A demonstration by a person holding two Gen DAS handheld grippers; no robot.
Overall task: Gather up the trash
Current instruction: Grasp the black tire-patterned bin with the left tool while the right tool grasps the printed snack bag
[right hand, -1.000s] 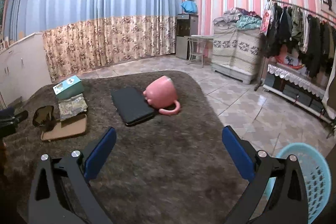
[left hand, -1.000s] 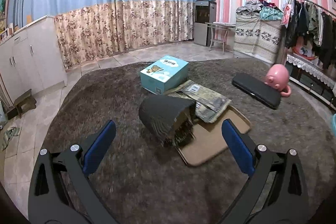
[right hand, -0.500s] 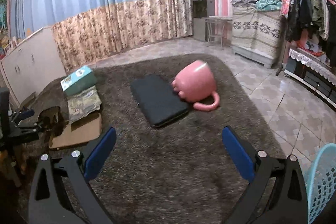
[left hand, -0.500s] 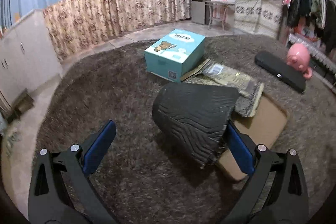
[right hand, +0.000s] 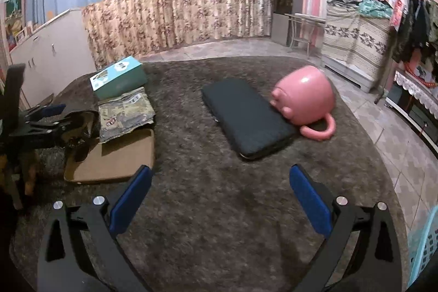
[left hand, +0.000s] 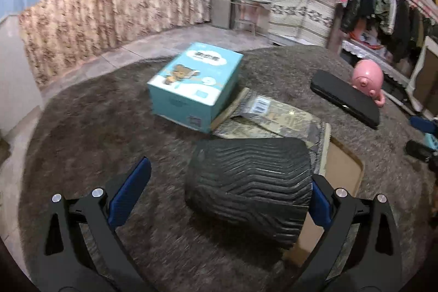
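Since the earlier frame the left gripper (left hand: 224,193) has closed in on the black ribbed bin (left hand: 249,182), which now fills the lower middle of its view, lying on its side between the wide-open jaws on the brown carpet (left hand: 95,127). Its mouth overlaps the flat cardboard sheet (left hand: 345,168), below the teal box (left hand: 194,84). The right gripper (right hand: 219,196), jaws wide apart and holding nothing, has drifted nearer the black case (right hand: 246,114) and pink mug (right hand: 306,100), mid-frame.
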